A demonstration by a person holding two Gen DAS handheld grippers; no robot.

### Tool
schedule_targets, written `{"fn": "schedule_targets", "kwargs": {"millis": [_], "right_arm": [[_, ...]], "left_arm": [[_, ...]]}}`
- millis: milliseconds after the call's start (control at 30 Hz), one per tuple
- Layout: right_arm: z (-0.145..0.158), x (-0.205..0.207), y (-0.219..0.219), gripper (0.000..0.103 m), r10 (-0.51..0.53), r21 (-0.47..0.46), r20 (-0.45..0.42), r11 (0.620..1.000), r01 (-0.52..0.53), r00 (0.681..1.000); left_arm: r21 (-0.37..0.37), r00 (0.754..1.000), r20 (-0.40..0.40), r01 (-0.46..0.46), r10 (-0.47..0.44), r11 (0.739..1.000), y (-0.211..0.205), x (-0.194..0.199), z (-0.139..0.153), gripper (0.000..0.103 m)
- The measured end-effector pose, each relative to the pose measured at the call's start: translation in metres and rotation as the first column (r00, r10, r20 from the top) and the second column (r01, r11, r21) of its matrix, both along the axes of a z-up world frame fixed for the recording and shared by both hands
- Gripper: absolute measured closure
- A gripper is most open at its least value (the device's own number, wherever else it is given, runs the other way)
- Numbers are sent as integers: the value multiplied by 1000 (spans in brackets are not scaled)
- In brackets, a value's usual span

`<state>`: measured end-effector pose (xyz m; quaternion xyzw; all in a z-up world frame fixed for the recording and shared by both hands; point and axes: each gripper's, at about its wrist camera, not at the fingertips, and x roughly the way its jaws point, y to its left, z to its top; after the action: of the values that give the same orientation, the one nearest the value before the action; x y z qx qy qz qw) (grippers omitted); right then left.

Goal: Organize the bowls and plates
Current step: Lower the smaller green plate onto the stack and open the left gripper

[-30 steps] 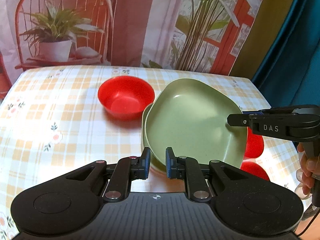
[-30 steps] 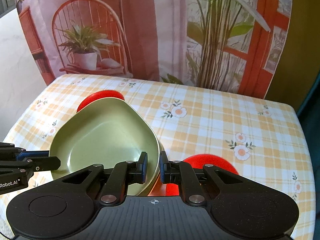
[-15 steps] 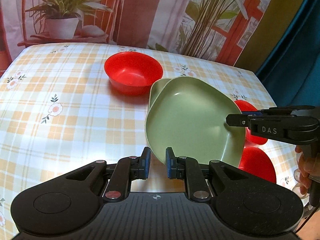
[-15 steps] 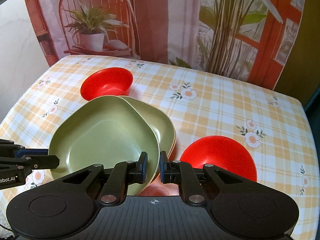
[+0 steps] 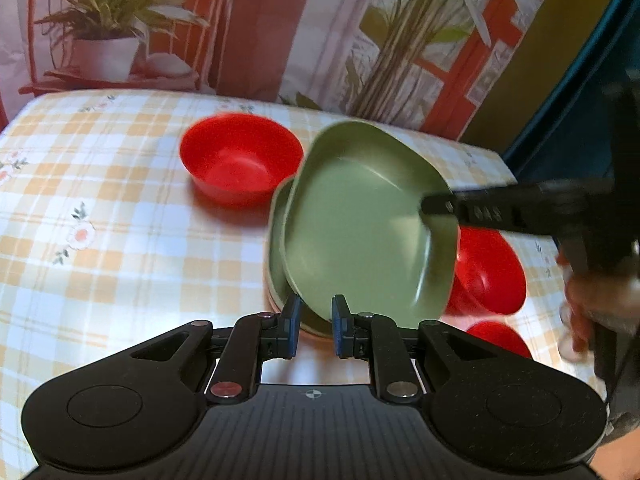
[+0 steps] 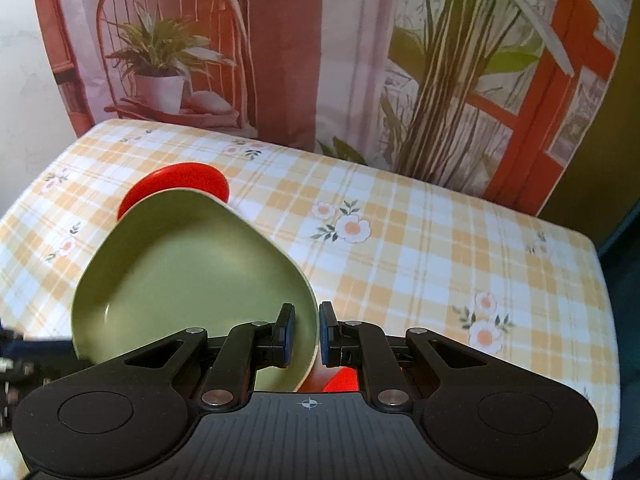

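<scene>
A green plate [image 5: 360, 236] is held tilted above the table, its near rim between the fingers of my left gripper [image 5: 313, 326] and its far right rim gripped by my right gripper [image 5: 436, 206]. In the right wrist view the same plate [image 6: 184, 280] has its rim between the fingers of my right gripper [image 6: 305, 336]. A second green plate [image 5: 276, 256] lies on the table under it. A red bowl [image 5: 240, 164] sits to the left and behind, also seen in the right wrist view [image 6: 176, 184]. Red bowls [image 5: 488, 272] sit to the right.
The table has a yellow checked cloth with flowers [image 6: 400, 248]. A printed curtain with plants [image 6: 320, 60] hangs behind the far edge. Another red bowl [image 5: 500, 338] sits near the front right edge. A hand [image 5: 592, 312] holds the right gripper.
The held green plate has tipped up more steeply and risen; both views tilted up, so less of the table and the lower plate shows. Both grippers keep their grip.
</scene>
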<state>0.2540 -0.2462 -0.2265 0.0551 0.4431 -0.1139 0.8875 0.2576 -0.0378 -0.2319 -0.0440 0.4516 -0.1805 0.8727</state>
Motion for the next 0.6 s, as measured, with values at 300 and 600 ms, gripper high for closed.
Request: {"fn": "schedule_targets", "kwargs": {"millis": [300, 600], "right_arm": [[-16, 11, 0, 91, 20, -13, -17, 1000, -21, 1000], [-26, 15, 7, 95, 58, -27, -24, 998, -59, 998]], "left_arm": [[-27, 999, -36, 9, -10, 1000, 3, 3, -8, 85], [-28, 1000, 16, 26, -26, 999, 13, 2, 8, 84]]}}
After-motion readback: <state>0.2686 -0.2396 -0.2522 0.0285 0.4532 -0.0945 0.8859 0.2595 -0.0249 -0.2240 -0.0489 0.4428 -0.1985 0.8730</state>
